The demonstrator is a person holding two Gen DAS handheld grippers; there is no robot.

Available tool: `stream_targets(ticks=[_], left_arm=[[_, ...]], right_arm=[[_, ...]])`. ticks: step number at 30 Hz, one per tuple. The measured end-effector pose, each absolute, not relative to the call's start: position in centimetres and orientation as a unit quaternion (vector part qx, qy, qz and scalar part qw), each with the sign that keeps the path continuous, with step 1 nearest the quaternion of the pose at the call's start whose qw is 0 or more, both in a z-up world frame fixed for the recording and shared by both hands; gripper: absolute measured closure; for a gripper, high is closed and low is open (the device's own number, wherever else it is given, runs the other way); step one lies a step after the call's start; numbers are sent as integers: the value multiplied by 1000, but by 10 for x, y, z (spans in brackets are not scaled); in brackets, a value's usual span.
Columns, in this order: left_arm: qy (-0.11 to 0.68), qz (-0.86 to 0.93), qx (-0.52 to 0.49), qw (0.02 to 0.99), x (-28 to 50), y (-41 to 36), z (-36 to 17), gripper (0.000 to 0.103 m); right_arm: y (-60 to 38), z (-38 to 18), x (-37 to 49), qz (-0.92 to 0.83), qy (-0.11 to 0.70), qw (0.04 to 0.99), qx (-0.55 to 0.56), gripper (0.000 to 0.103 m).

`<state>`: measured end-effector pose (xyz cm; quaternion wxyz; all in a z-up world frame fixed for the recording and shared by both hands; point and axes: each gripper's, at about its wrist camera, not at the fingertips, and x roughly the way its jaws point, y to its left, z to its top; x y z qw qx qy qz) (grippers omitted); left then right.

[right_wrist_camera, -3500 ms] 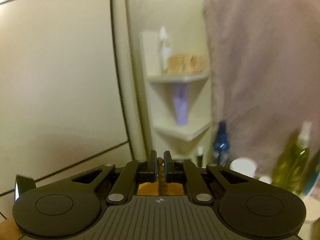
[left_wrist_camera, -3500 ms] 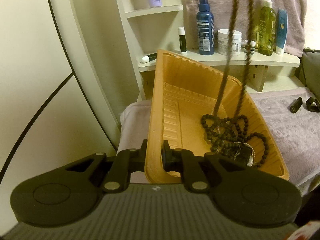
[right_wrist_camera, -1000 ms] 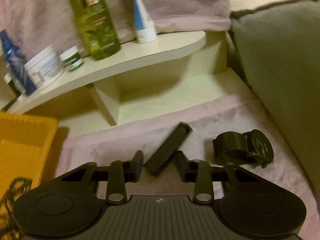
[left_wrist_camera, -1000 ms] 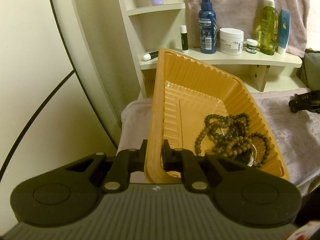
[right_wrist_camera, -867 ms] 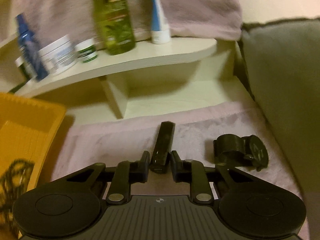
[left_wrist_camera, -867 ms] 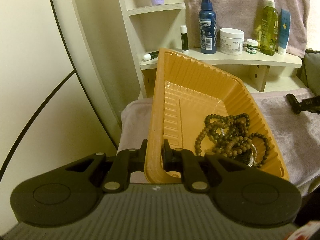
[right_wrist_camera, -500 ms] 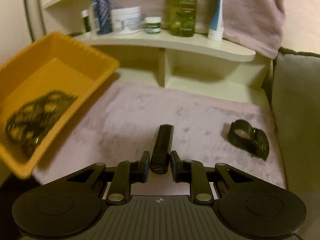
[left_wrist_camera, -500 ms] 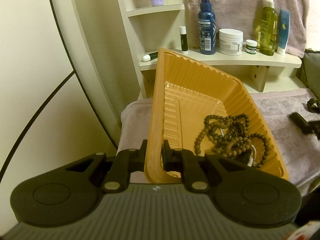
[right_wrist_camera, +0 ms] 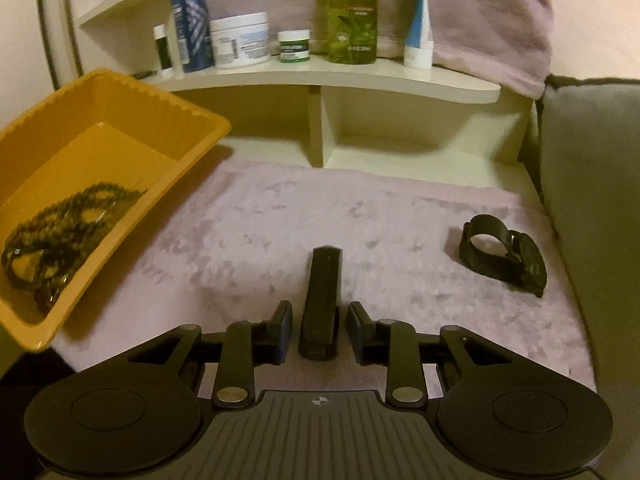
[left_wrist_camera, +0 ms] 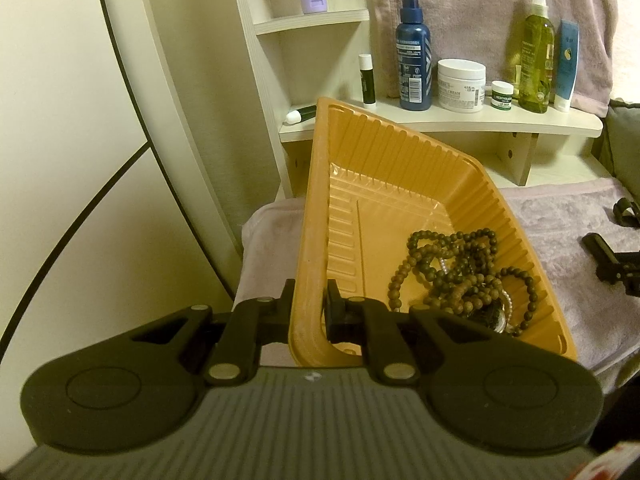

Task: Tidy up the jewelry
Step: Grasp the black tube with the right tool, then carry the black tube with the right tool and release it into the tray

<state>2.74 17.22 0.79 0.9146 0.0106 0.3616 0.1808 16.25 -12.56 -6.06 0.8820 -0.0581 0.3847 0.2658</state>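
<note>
A plush mauve fabric surface (right_wrist_camera: pixel 304 216) carries a black wristwatch with a looped strap (right_wrist_camera: pixel 504 254) at three o'clock. A curved cream wooden shelf (right_wrist_camera: pixel 360 76) at twelve o'clock bears bottles and jars (a white cream jar (right_wrist_camera: pixel 240 40) among them).

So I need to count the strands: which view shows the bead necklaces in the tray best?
The left wrist view: the bead necklaces lie close and sharp inside the orange tray, individual beads visible. The right wrist view shows them only as a blurred dark tangle at the frame edge.
</note>
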Motion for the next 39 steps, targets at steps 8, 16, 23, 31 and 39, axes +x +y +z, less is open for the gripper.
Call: stream_targets(ticks=[8,16,23,31,39], left_arm=[[362,180,11,915,27,172,8,92],[362,180,12,915,27,172,8,92],[362,179,13,915,27,173,8,92],[360,177,12,916,26,172,8,92],[360,174,12,916,25,173,9,92]], right_arm=[[-124,-60,168,251,386,887,-39,72],[-123,-51,158,248,381,890,-41,83],[-114,-28,151,278,370,886,-14,83],[-83,5,146,338,349,874,6,83],[-37,14,141,393,348,851,7,83]])
